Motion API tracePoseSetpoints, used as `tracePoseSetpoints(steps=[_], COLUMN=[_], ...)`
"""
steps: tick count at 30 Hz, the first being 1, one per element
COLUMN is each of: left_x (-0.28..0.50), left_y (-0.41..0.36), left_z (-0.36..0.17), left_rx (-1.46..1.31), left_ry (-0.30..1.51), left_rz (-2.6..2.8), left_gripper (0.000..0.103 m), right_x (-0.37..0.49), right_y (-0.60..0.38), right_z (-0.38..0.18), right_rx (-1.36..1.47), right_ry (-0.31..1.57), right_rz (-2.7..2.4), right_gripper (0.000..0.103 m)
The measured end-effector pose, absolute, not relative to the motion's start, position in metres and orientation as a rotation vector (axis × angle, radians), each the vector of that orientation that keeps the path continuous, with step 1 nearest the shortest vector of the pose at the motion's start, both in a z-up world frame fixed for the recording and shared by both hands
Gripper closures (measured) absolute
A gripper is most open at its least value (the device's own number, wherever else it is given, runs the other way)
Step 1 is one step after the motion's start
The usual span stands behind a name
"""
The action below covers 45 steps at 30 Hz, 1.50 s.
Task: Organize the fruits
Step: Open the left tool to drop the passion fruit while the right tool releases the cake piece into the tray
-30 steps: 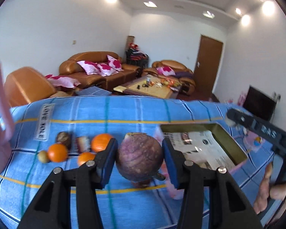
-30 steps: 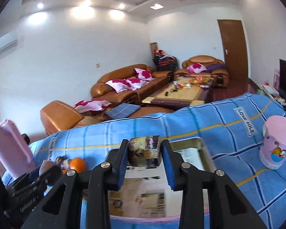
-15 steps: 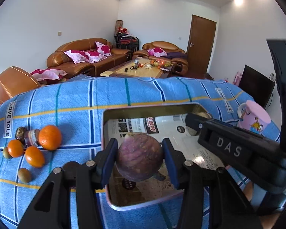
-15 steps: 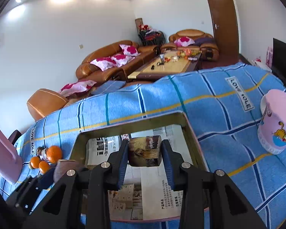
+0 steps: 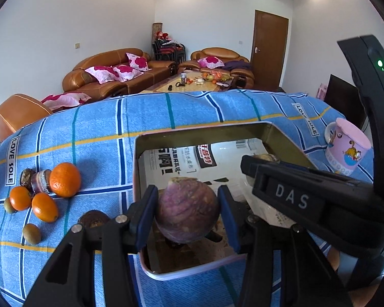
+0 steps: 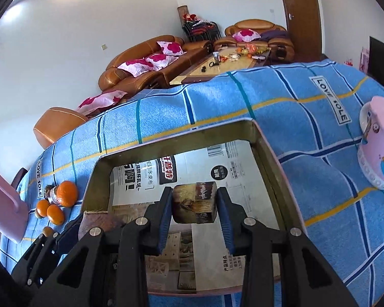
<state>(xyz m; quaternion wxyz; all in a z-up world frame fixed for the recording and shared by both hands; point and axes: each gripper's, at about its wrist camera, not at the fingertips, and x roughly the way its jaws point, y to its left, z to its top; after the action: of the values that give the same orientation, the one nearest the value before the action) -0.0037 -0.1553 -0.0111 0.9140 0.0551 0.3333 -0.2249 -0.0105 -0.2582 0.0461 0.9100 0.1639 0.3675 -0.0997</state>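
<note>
Our left hand-held gripper (image 5: 188, 212) clamps a purple round fruit (image 5: 187, 209) over the tray (image 5: 204, 130). Our right hand-held gripper (image 6: 194, 206) pinches a brown chunk (image 6: 194, 206) above its paper lining (image 6: 192, 166).

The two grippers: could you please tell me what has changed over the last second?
The left gripper carried the purple fruit rightward from over the cloth to above the tray; the right gripper lowered its brown chunk toward the tray. Both grips stayed shut; the oranges and pink cup stayed put.

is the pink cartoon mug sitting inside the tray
No, the pink cartoon mug stands on the blue checked cloth, to the right of the newspaper-lined metal tray.
</note>
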Motion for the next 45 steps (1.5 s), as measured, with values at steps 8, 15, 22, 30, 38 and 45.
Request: tracePoseSetpoints(steps=[8, 15, 22, 30, 38, 45], left_x=[-0.003, -0.010, -0.022, -0.019, -0.004, 0.008], left_y=[-0.157, -0.154, -0.148, -0.111, -0.054, -0.015], left_z=[-0.010, -0.004, 0.012, 0.036, 0.041, 0.032], left_rx=[0.115, 0.102, 0.104, 0.064, 0.115, 0.127], left_ry=[0.686, 0.636, 0.563, 0.518, 0.489, 0.467], left_rz=[-0.463, -0.464, -0.472, -0.319, -0.146, -0.066], left_gripper=[0.053, 0.039, 0.005, 0.000, 0.000, 0.000], right_x=[-0.010, -0.013, -0.022, -0.058, -0.069, -0.063], right_y=[-0.263, -0.266, -0.266, -0.257, -0.237, -0.218], right_z=[0.044, 0.047, 0.061, 0.094, 0.096, 0.088], right_rx=[0.423, 0.501, 0.559, 0.497, 0.371, 0.288], right_ry=[0.771, 0.742, 0.635, 0.317, 0.213, 0.235], right_rz=[-0.169, -0.120, -0.087, -0.135, -0.181, -0.153], right_gripper=[0.066, 0.065, 0.064, 0.032, 0.027, 0.027])
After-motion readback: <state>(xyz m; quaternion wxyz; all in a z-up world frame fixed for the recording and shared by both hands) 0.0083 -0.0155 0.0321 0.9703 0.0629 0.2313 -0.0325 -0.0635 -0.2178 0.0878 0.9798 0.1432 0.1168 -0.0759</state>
